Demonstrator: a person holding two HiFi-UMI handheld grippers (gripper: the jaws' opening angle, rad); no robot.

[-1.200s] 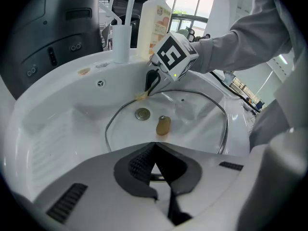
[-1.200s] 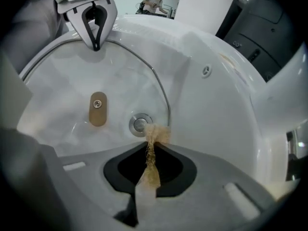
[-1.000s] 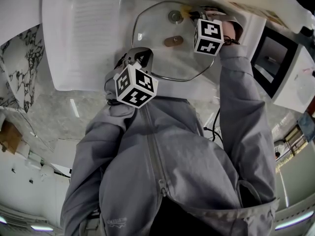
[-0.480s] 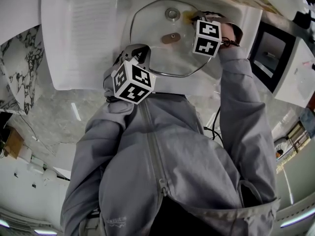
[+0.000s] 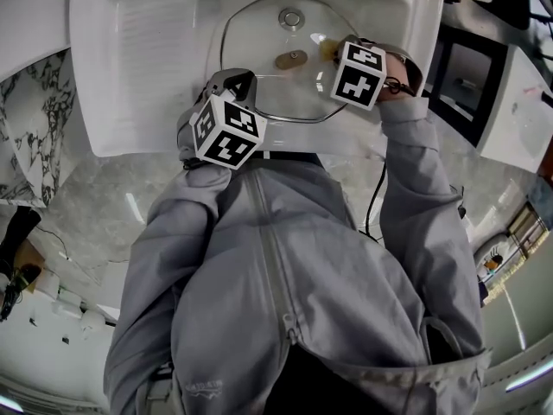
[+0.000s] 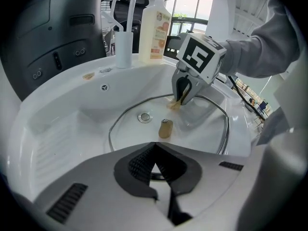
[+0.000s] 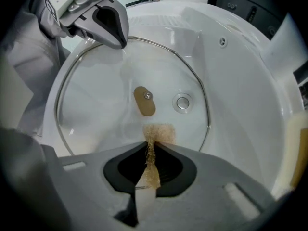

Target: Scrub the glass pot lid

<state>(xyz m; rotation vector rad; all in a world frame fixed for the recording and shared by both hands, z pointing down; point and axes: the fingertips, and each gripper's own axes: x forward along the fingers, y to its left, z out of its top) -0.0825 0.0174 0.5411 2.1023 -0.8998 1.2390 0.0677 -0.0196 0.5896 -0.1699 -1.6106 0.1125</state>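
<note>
The glass pot lid [image 5: 259,80] with a metal rim and a wooden knob [image 5: 291,59] lies in the white sink [image 5: 155,50]. At the lid's near edge my left gripper [image 5: 233,83] is shut on the rim; the left gripper view shows its jaws [image 6: 155,165] closed together over the rim. My right gripper [image 5: 328,54] is shut on a tan scrub pad [image 7: 159,133], which presses on the glass [image 7: 96,95] just beside the knob [image 7: 145,101]. In the left gripper view the right gripper [image 6: 183,97] stands steeply over the pad [image 6: 174,103].
The sink drain [image 7: 183,102] shows through the glass beyond the knob. A soap bottle [image 6: 155,25] and a white tap [image 6: 124,42] stand on the sink's back ledge. A dark appliance [image 6: 53,37] rises at the left.
The right gripper has drawn the scrub pad across the glass, from the far edge near the drain to beside the knob. The left gripper has kept its hold on the rim.
</note>
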